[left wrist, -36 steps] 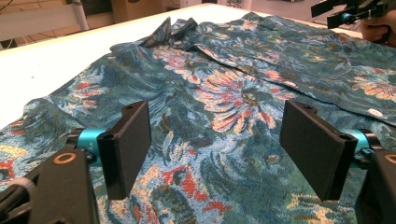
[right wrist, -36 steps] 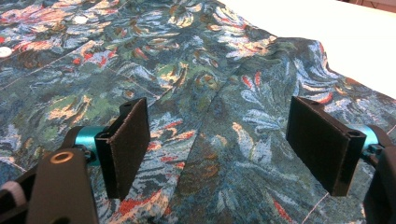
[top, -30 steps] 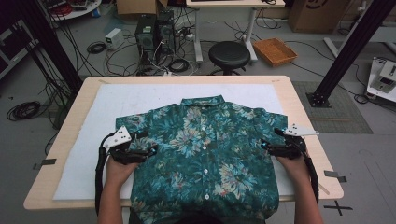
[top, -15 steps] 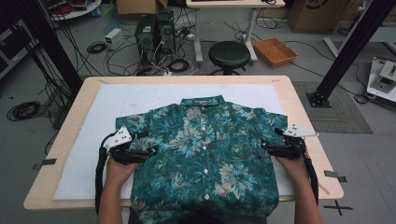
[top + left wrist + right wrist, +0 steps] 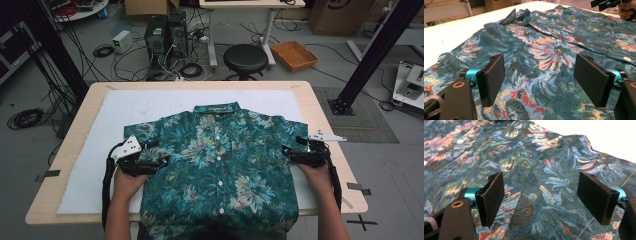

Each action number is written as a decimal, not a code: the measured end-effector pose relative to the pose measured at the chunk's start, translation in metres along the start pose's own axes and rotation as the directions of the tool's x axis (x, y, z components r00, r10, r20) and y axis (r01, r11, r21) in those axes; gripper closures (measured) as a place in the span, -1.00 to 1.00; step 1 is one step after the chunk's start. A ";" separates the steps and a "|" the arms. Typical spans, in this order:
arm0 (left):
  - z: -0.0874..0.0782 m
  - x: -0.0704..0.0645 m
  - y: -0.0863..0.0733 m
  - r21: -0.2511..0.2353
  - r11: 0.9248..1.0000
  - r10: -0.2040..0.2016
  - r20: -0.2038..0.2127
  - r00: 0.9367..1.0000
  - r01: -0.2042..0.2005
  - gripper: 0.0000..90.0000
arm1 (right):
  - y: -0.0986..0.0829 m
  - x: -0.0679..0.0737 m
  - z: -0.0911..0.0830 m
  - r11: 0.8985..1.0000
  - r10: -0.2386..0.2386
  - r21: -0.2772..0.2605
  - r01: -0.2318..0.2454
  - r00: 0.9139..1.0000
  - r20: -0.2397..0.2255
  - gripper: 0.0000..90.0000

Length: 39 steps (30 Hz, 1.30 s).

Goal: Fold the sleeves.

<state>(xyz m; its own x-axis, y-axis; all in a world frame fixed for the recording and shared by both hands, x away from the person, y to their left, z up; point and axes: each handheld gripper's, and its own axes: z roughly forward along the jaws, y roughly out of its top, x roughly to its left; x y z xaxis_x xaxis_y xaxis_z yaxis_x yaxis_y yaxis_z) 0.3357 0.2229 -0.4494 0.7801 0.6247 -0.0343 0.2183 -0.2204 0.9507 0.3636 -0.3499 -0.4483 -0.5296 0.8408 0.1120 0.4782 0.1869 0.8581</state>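
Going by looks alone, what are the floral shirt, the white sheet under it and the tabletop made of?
The shirt looks like thin woven cloth, matte: it shows fine weave and soft wrinkles, with small pale buttons, likely plastic. The white sheet looks like a flat matte mat or board, perhaps foam or paper; I cannot tell which. The tabletop looks like pale wood or wood laminate, smooth, with faint grain.

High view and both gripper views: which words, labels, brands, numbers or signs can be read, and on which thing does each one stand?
None can be read.
Cardboard box on the floor, far right: a dark printed mark, too blurred to read.
Floral shirt: pattern and buttons, no lettering visible.
Left gripper and right gripper: no marking visible on the open black jaws.
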 end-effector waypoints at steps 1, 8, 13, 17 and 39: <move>0.000 0.000 0.000 0.000 1.000 0.000 0.000 1.000 0.000 -0.44 | 0.001 -0.001 0.001 1.000 0.005 0.008 -0.005 1.000 -0.001 -0.50; 0.000 0.000 0.000 0.000 1.000 0.000 0.000 1.000 0.000 -0.44 | 0.014 -0.009 0.008 0.999 -0.011 0.050 0.010 0.999 0.031 -0.50; 0.000 0.000 0.000 0.000 1.000 0.000 0.000 1.000 0.000 -0.44 | 0.028 -0.017 0.014 0.996 0.020 0.089 -0.027 0.997 0.080 -0.50; 0.000 -0.001 0.000 0.003 1.000 0.003 -0.005 1.000 -0.003 -0.44 | 0.042 -0.023 0.021 0.992 0.006 0.122 -0.019 0.994 0.109 -0.49; 0.000 0.000 0.000 0.000 1.000 0.003 -0.002 1.000 -0.003 -0.44 | 0.035 -0.057 0.036 0.956 0.044 0.274 -0.101 0.977 0.206 -0.19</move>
<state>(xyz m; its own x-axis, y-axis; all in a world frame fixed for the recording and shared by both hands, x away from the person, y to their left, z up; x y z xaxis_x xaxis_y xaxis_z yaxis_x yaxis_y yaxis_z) 0.3354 0.2224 -0.4495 0.7795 0.6257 -0.0312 0.2164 -0.2221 0.9507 0.4359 -0.3735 -0.4428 -0.3520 0.9350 0.0440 0.7032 0.2331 0.6717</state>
